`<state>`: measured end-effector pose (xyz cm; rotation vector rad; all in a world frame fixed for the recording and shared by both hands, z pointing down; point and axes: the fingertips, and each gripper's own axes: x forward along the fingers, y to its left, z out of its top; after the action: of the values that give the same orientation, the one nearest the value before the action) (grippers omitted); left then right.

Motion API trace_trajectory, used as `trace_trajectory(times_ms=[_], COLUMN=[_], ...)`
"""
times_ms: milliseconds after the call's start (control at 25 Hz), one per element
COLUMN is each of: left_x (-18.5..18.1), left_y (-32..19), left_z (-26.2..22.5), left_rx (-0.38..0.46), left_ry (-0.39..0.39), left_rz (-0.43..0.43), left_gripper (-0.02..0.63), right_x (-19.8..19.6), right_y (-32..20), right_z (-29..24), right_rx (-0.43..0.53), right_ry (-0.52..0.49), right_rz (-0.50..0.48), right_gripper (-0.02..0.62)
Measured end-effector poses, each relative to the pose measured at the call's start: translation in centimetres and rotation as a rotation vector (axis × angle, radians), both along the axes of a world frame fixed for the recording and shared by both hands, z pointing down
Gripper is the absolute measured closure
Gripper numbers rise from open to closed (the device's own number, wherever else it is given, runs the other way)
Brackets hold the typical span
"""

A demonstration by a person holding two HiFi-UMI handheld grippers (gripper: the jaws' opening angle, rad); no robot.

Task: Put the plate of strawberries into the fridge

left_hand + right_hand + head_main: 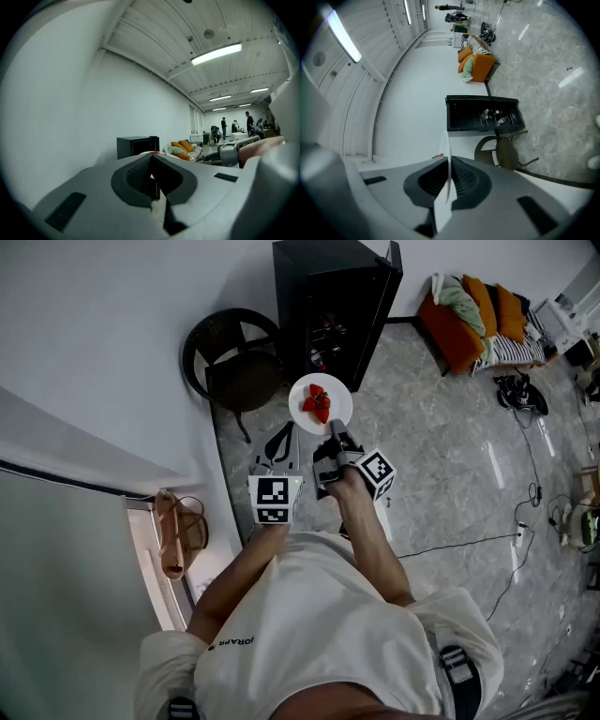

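Observation:
My right gripper (335, 430) is shut on the near rim of a white plate (339, 401) that holds several red strawberries (317, 404). It holds the plate out in front of me, just short of the black fridge (333, 306). In the right gripper view the plate (448, 183) shows edge-on between the pads of that gripper (450, 164). Beyond it stands the fridge (483, 115), its door open and bottles on a shelf. My left gripper (279, 440) hangs just left of the plate, its jaws together on nothing. The left gripper view looks past that gripper (151, 161) to the fridge (137, 145).
A dark round chair (234, 357) stands left of the fridge, against the white wall. An orange sofa (469, 320) with cushions is at the far right. Cables (487, 540) run over the marble floor. A pair of sandals (178, 532) lies by the wall on my left.

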<state>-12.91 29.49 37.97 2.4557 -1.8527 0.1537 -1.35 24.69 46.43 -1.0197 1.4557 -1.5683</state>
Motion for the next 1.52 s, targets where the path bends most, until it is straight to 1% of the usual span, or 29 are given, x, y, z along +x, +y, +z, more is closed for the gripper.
trace_trajectory(times_ms=[360, 600, 920, 1160, 1320, 1520], left_x=[0.2, 0.3, 0.3, 3.5, 4.4, 5.7], left_y=[0.2, 0.0, -0.3, 0.9, 1.3, 1.5], left_z=[-0.4, -0.2, 0.3, -0.2, -0.3, -0.4], left_rx=[0.008, 0.005, 0.000, 0.004, 0.010, 0.007], left_ry=[0.005, 0.003, 0.008, -0.003, -0.011, -0.003], left_rz=[0.010, 0.008, 0.008, -0.011, -0.035, -0.061], left_gripper=[0.604, 0.604, 0.604, 0.604, 0.604, 0.604], right_x=[0.1, 0.1, 0.2, 3.2, 4.0, 5.5], right_y=[0.2, 0.2, 0.0, 1.1, 1.2, 1.3], right_z=[-0.4, -0.1, 0.4, 0.2, 0.1, -0.3], right_rx=[0.012, 0.005, -0.011, -0.012, -0.008, 0.007], right_ry=[0.005, -0.009, 0.000, -0.003, -0.012, -0.015], right_rz=[0.001, 0.001, 0.004, -0.015, -0.031, -0.045], right_gripper=[0.574, 0.575, 0.575, 0.575, 0.575, 0.575])
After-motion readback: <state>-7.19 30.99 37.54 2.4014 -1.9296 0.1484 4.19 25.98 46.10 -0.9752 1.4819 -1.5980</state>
